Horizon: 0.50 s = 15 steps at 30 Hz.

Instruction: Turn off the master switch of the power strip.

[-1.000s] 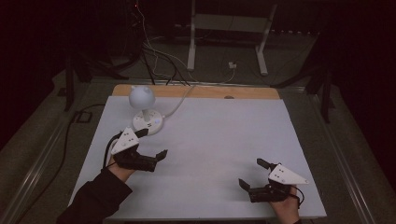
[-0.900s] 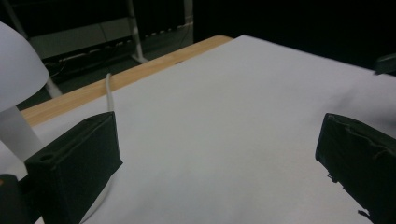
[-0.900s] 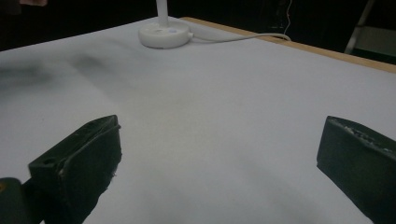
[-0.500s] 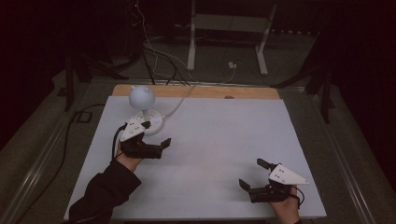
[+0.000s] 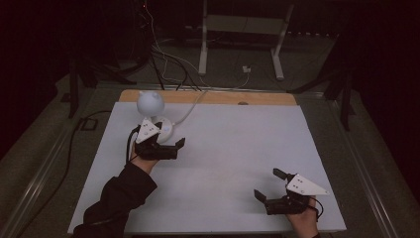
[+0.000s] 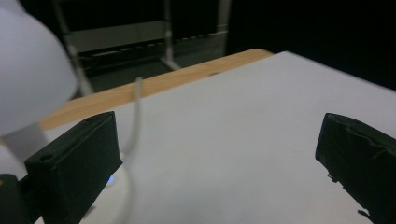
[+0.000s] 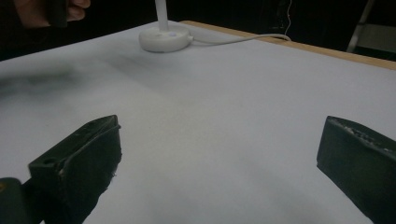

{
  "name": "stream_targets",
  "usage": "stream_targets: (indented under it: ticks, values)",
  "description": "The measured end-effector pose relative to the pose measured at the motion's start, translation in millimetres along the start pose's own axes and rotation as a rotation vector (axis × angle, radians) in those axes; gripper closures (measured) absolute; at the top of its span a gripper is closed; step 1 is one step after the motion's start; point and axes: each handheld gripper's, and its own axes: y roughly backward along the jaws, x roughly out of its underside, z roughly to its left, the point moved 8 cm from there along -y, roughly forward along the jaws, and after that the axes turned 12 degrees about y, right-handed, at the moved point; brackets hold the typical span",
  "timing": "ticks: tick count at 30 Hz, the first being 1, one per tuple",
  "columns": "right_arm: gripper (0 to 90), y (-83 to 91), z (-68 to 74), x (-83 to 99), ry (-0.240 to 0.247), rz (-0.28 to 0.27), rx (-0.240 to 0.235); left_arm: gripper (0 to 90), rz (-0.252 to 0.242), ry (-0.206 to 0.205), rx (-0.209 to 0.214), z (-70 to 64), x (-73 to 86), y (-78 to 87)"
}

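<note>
White table (image 5: 237, 163): lamp (image 5: 150, 102) beside left hand-held gripper (image 5: 174, 147).

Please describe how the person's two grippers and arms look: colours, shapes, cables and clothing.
Both the left gripper and the right gripper have a black body with two blocky black jaws and a pale three-cornered plate on top carrying small dark dots. A black cable loops from each. The left arm wears a dark long sleeve. At the right, a bare hand shows.

Left gripper (image 5: 171, 147): I have carried it forward to just beside the lamp (image 5: 151, 106) base; jaws wide apart, as before
</note>
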Motion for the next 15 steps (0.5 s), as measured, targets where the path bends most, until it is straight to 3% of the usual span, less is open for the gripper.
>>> stream_targets:
  ticks: [2,3,5,9,14,15]
  values:
    - [0.0,0.1,0.1,0.0,0.005,0.003,0.002,0.4,0.004,0.008,-0.006,1.6,0.2,-1.9]
    - [0.0,0.1,-0.1,0.1,0.006,0.003,0.002,0.4,-0.003,0.019,-0.047,6.1,0.2,-5.7]
    - [0.0,-0.2,0.1,0.5,0.0,0.003,0.0,0.4,-0.002,0.024,-0.069,8.3,0.8,-9.6]
    - [0.0,-0.2,0.2,0.4,0.001,0.002,-0.003,0.4,0.0,0.009,-0.093,9.7,1.6,-16.0]
    - [0.0,-0.4,0.7,0.9,0.0,0.004,-0.006,0.5,0.02,-0.002,-0.081,10.0,4.2,-22.6]
    - [0.0,-0.3,1.0,0.3,0.0,0.0,-0.008,1.2,0.034,0.0,-0.11,13.8,6.6,-27.1]
